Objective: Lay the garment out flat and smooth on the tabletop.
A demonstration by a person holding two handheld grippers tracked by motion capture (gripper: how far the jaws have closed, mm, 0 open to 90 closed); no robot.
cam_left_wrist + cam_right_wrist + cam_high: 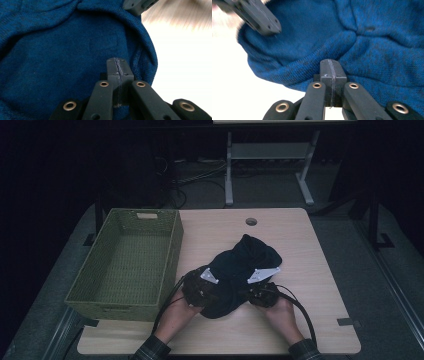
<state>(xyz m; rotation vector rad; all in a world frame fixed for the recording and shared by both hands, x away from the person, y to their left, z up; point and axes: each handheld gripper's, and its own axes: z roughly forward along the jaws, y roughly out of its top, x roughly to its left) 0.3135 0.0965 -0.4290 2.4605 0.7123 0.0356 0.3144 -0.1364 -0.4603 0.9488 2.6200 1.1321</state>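
Note:
A dark blue knitted garment (245, 262) lies bunched up in the middle of the wooden table (315, 270). Both grippers are at its near edge, each held in a hand. My left gripper (202, 287) is at the garment's left side. In the left gripper view its jaws (117, 61) are pressed together with a thin line of blue knit (62, 50) between them. My right gripper (259, 292) is at the right side. Its jaws (331, 62) are shut at the ribbed hem of the garment (374, 37).
A green woven basket (172, 252) stands empty along the table's left side, close to the left gripper. A round cable hole (251, 221) sits near the far edge. Beyond the table are the white legs of another desk (229, 175) and cables on the floor.

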